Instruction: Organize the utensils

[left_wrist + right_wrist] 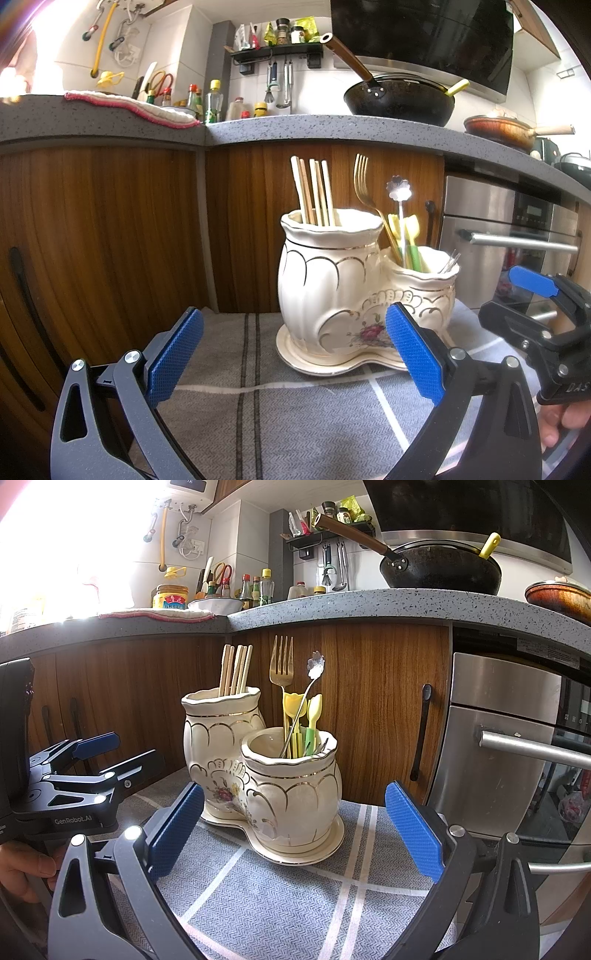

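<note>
A cream ceramic utensil holder (332,288) with gold trim and a painted flower stands on its matching saucer on a grey striped cloth (280,417), close in front of the wooden cabinet doors (103,229). It has two joined pots. The taller pot holds a bundle of wooden chopsticks (314,192), upright. The shorter pot (291,786) holds a gold fork (281,664) with tines up, a silver spoon with a flower-shaped end (314,666), and some yellow and green plastic pieces (303,716).

The left gripper (295,358) hangs just in front of the holder, jaws spread wide and empty. The right gripper (295,834) faces the shorter pot from the other side, jaws likewise wide apart with nothing between them. A steel oven (506,760) sits to the right, and a black wok (399,98) rests on the speckled counter (295,127) above.
</note>
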Available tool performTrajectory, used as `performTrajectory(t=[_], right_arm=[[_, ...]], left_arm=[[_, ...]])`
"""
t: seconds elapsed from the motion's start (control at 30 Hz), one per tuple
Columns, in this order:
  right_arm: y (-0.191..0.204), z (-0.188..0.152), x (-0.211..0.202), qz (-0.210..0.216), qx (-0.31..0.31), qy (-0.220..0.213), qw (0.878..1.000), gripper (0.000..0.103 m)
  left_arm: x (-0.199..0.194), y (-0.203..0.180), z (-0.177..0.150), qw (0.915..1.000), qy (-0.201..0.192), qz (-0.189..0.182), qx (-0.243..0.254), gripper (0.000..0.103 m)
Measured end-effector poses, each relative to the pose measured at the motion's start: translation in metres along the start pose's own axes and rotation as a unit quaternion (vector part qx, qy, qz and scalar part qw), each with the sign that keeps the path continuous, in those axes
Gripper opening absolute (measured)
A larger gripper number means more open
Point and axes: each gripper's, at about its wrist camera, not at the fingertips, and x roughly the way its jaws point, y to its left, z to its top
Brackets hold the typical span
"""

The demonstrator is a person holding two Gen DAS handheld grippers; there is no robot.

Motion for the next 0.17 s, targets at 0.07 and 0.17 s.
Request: performTrajectory(t=[0.07,0.17], right_arm=[[0.0000,0.0000,0.0003,0.000,0.000,0.000,1.000,0.097],[-0.0001,0.0000,-0.0001,0.000,0.000,0.000,1.000,0.097]], left_arm=[[0.0001,0.0001,-0.0001,1.0000,0.000,0.001,-0.001,0.098],[0.0000,0.0004,-0.0003,1.0000,0.001,0.002,-0.001,0.098]])
